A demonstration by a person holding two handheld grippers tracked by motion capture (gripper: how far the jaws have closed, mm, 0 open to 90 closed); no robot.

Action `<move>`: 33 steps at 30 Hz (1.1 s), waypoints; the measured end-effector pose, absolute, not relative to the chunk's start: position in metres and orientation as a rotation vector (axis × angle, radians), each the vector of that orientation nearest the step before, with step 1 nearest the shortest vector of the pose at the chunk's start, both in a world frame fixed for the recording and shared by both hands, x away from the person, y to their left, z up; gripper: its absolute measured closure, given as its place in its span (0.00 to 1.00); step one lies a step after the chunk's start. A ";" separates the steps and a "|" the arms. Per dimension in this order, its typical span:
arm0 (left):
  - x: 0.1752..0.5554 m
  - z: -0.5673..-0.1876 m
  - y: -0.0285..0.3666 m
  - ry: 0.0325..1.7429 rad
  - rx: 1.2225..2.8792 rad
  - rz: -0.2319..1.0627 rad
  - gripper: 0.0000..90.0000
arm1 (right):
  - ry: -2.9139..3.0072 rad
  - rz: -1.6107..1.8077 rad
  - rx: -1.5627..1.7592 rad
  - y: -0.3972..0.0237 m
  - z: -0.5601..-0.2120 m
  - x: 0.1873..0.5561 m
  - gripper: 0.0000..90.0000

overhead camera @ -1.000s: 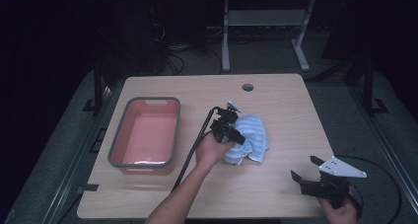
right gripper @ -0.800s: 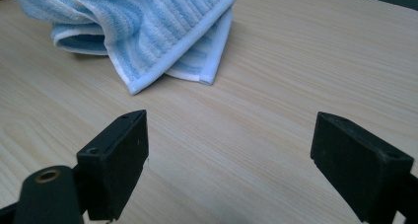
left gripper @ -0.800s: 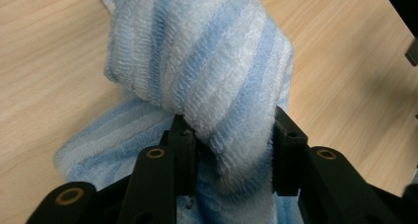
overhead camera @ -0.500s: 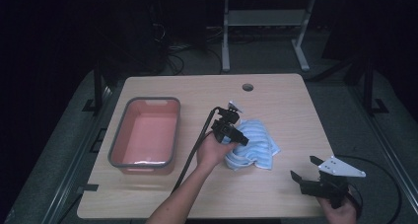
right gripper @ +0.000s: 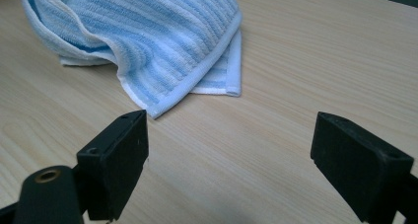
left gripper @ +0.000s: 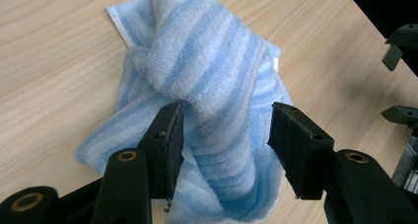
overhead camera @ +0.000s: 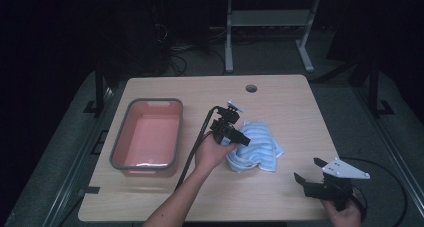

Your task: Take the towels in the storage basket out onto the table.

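A light blue striped towel [overhead camera: 260, 146] lies crumpled on the wooden table [overhead camera: 280, 107], right of centre. My left gripper [overhead camera: 243, 139] hovers over its left part. In the left gripper view the jaws [left gripper: 226, 135] have just been opening and stand apart around a raised fold of the towel [left gripper: 212, 71], without pressing it. My right gripper [overhead camera: 307, 170] rests near the table's front right corner, open and pointing at the towel. In the right gripper view its jaws [right gripper: 229, 145] are wide apart over bare wood, with the towel [right gripper: 148, 26] lying beyond them.
A pink tray with a grey rim [overhead camera: 120, 142] sits on the left side of the table. A round cable hole [overhead camera: 251, 88] is near the far edge. Cables trail from both grippers off the front edge. A metal stand [overhead camera: 270, 22] is behind the table.
My left gripper's jaws have opened and let go of the towel's fold, which has slumped a little onto the table. The right gripper has stayed put.
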State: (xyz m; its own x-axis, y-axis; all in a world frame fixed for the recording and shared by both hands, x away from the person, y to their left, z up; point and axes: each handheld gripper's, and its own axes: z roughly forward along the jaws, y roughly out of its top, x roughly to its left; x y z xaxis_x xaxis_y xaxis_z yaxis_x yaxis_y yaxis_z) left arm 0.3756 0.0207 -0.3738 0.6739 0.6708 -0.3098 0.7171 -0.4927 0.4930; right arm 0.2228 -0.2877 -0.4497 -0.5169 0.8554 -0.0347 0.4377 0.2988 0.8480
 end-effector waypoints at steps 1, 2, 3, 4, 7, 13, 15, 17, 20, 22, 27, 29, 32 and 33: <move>0.376 -0.373 0.023 1.062 2.282 -0.105 0.49 | 2.083 1.129 1.149 -0.288 -0.450 0.223 0.16; 0.376 -0.373 0.023 1.062 2.282 -0.105 0.49 | 2.083 1.129 1.149 -0.288 -0.450 0.223 0.16; 0.374 -0.372 0.024 1.071 2.258 -0.108 0.49 | 2.081 1.129 1.147 -0.288 -0.450 0.223 0.16; 0.374 -0.371 0.024 1.064 2.262 -0.107 0.49 | 2.080 1.129 1.148 -0.288 -0.450 0.224 0.16; 0.372 -0.369 0.026 1.056 2.267 -0.112 0.49 | 2.080 1.129 1.156 -0.288 -0.450 0.224 0.16; 0.369 -0.364 0.033 1.041 2.253 -0.102 0.48 | 2.083 1.124 1.158 -0.289 -0.451 0.223 0.16; 0.368 -0.364 0.034 1.046 2.241 -0.099 0.48 | 2.084 1.123 1.157 -0.289 -0.451 0.223 0.16; 0.366 -0.361 0.038 1.024 2.234 -0.093 0.47 | 2.082 1.121 1.157 -0.289 -0.451 0.224 0.16; 0.364 -0.360 0.039 1.024 2.227 -0.085 0.46 | 2.084 1.115 1.160 -0.289 -0.452 0.224 0.16; 0.363 -0.359 0.044 1.023 2.220 -0.085 0.45 | 2.084 1.114 1.162 -0.290 -0.452 0.224 0.16; 0.359 -0.358 0.049 1.016 2.213 -0.084 0.43 | 2.085 1.109 1.160 -0.290 -0.452 0.224 0.16; 0.357 -0.358 0.051 1.012 2.209 -0.087 0.43 | 2.085 1.107 1.159 -0.290 -0.452 0.224 0.16; 0.355 -0.358 0.054 1.004 2.211 -0.085 0.42 | 2.086 1.106 1.159 -0.290 -0.452 0.224 0.16; 0.354 -0.358 0.055 1.007 2.207 -0.082 0.42 | 2.086 1.105 1.159 -0.290 -0.452 0.224 0.16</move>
